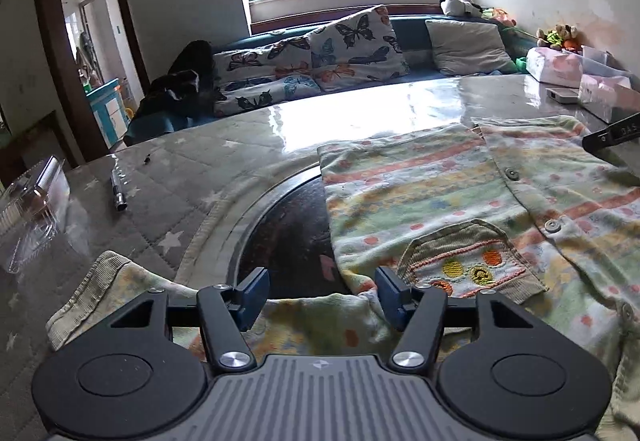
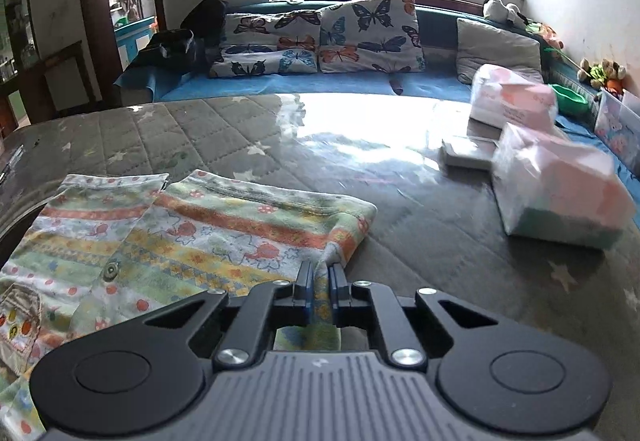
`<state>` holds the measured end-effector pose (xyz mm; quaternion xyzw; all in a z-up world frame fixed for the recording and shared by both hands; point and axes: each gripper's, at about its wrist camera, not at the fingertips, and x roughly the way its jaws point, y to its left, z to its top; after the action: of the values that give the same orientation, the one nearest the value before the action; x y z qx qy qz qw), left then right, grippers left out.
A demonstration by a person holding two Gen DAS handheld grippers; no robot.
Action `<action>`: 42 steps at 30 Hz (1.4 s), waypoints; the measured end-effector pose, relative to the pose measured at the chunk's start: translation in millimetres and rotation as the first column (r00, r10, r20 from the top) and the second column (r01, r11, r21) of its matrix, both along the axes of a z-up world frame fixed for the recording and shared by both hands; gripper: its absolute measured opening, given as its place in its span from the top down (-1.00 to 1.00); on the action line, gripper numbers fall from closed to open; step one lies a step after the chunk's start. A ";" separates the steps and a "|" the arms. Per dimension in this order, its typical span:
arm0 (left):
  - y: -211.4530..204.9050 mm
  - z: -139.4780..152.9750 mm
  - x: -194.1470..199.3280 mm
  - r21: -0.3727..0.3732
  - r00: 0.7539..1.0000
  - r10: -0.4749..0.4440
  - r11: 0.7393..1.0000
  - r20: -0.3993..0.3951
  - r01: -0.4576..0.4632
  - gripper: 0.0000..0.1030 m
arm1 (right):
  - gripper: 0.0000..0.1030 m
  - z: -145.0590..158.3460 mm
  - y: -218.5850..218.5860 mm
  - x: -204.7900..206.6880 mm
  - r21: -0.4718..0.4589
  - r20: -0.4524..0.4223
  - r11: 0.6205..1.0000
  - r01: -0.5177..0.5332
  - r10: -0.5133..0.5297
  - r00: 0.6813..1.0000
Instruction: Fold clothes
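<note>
- The child's button-front jacket (image 1: pixel 460 197) lies spread on the worktop (image 1: pixel 180 177), a quilted star-print cover under glossy clear film, with part of it draped over a dark round inset (image 1: pixel 288 229) in the middle.
- It looks like light, soft cotton: limp, likely to sag from any single hold, and probably quick to slide on the slick film.
- The corduroy-trimmed pocket (image 1: pixel 472 265) and cuffs look thicker; hems, cuffs and sleeve edges seem the best places to pinch, away from the buttons (image 1: pixel 554 226).
- Left gripper (image 1: pixel 322 291): jaws wide apart, nothing between them. They hover just over a sleeve (image 1: pixel 132 281) lying below and in front; whether the fingertips touch the cloth I cannot tell.
- Right gripper (image 2: pixel 321 281): jaws nearly together, pinching a fold of fabric at the jacket's right edge, by the rolled sleeve (image 2: pixel 352 229).
- Wrapped tissue packs (image 2: pixel 556 193) sit well apart on the right.
</note>
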<state>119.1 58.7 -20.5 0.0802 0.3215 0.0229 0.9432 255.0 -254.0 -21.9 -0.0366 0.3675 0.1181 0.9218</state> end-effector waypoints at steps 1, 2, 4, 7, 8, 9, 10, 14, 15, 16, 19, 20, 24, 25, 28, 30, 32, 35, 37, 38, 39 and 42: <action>0.4 -0.2 0.3 0.006 1.000 0.006 1.000 0.002 -0.006 -0.20 | 0.85 -0.2 3.5 3.6 -0.004 0.001 1.000 -0.005 0.005 1.000; 1.4 -0.2 0.6 0.010 1.000 0.012 1.000 0.003 -0.012 -0.20 | 0.85 -0.3 7.0 7.0 -0.010 0.002 1.000 -0.011 0.011 1.000; 4.6 -0.1 1.8 0.012 1.000 0.028 1.000 0.003 -0.028 -0.21 | 0.84 -0.2 12.3 13.0 -0.024 0.004 0.999 -0.026 0.026 1.000; 10.7 0.6 2.9 -0.010 0.999 0.045 0.999 -0.005 -0.045 -0.23 | 0.75 2.7 18.1 15.4 -0.051 0.001 0.998 -0.041 0.041 0.999; 12.1 1.3 2.1 -0.018 0.999 0.045 0.999 -0.008 -0.045 -0.23 | 0.68 4.7 18.2 12.3 -0.056 0.006 0.997 -0.047 0.047 0.999; 13.0 2.0 0.5 -0.022 0.999 0.044 0.999 -0.009 -0.044 -0.24 | 0.55 7.5 17.7 7.7 -0.057 0.012 0.997 -0.053 0.053 0.998; 13.7 2.8 -2.3 -0.026 0.999 0.040 0.999 -0.006 -0.041 -0.24 | 0.48 10.4 16.9 2.1 -0.054 0.015 0.997 -0.060 0.061 0.998; 18.0 10.6 -19.4 -0.035 0.998 0.054 0.998 0.021 -0.054 -0.44 | 0.15 21.3 17.1 -36.8 -0.059 0.010 0.986 -0.158 0.159 0.987; 19.2 12.9 -22.9 -0.039 0.998 0.062 0.997 0.022 -0.061 -0.46 | 0.08 22.4 18.4 -47.1 -0.066 0.009 0.981 -0.185 0.186 0.983; 20.1 15.2 -25.3 -0.041 0.998 0.067 0.997 0.021 -0.066 -0.51 | 0.07 23.4 20.5 -58.8 -0.072 0.008 0.974 -0.214 0.215 0.977; 21.5 17.5 -37.0 -0.024 0.997 0.081 0.996 0.019 -0.080 -0.57 | 0.01 25.5 28.5 -98.5 -0.070 0.001 0.953 -0.294 0.295 0.956; 22.6 17.7 -40.3 -0.017 0.996 0.087 0.996 0.021 -0.087 -0.58 | 0.00 26.1 30.5 -110.6 -0.061 -0.001 0.947 -0.317 0.317 0.948; 36.6 15.5 -49.8 -0.010 0.986 0.164 0.986 0.012 -0.163 -0.60 | -0.01 23.7 37.3 -149.8 -0.047 -0.011 0.925 -0.377 0.377 0.926; 41.6 14.3 -51.2 -0.011 0.982 0.189 0.982 0.005 -0.189 -0.60 | -0.01 22.3 38.1 -157.5 -0.045 -0.016 0.922 -0.384 0.383 0.923; 58.7 13.3 -56.1 -0.014 0.965 0.262 0.965 -0.002 -0.262 -0.60 | -0.02 18.7 36.5 -173.1 -0.043 -0.020 0.923 -0.383 0.382 0.924; 73.0 15.3 -58.3 -0.020 0.948 0.319 0.948 0.008 -0.319 -0.60 | -0.03 15.2 33.4 -176.6 -0.033 -0.028 0.929 -0.368 0.367 0.930; 88.4 17.2 -58.0 -0.031 0.923 0.384 0.923 0.017 -0.383 -0.60 | -0.06 13.8 30.3 -178.2 -0.022 -0.029 0.935 -0.354 0.353 0.935; 112.9 19.4 -53.5 -0.049 0.878 0.478 0.878 0.021 -0.476 -0.60 | -0.08 12.4 27.6 -179.2 -0.009 -0.025 0.942 -0.337 0.336 0.941; 126.1 19.4 -48.8 -0.058 0.859 0.512 0.858 0.017 -0.510 -0.60 | -0.10 11.0 27.5 -179.7 -0.008 -0.022 0.944 -0.330 0.329 0.944; 131.2 18.9 -46.3 -0.063 0.855 0.519 0.853 0.012 -0.517 -0.58 | -0.10 10.5 27.5 -180.1 -0.008 -0.021 0.945 -0.326 0.326 0.945; 136.2 18.4 -43.8 -0.068 0.850 0.526 0.849 0.007 -0.525 -0.57 | -0.11 10.4 27.5 -180.4 -0.007 -0.020 0.946 -0.324 0.324 0.946; 150.3 16.1 -36.9 -0.088 0.841 0.540 0.838 -0.012 -0.539 -0.18 | -0.13 10.3 27.9 -181.0 -0.003 -0.019 0.949 -0.315 0.315 0.949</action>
<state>82.1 209.0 -4.5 -0.0553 0.3257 0.2738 0.9033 74.0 -226.1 -11.6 -0.0963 0.3658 0.2632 0.8875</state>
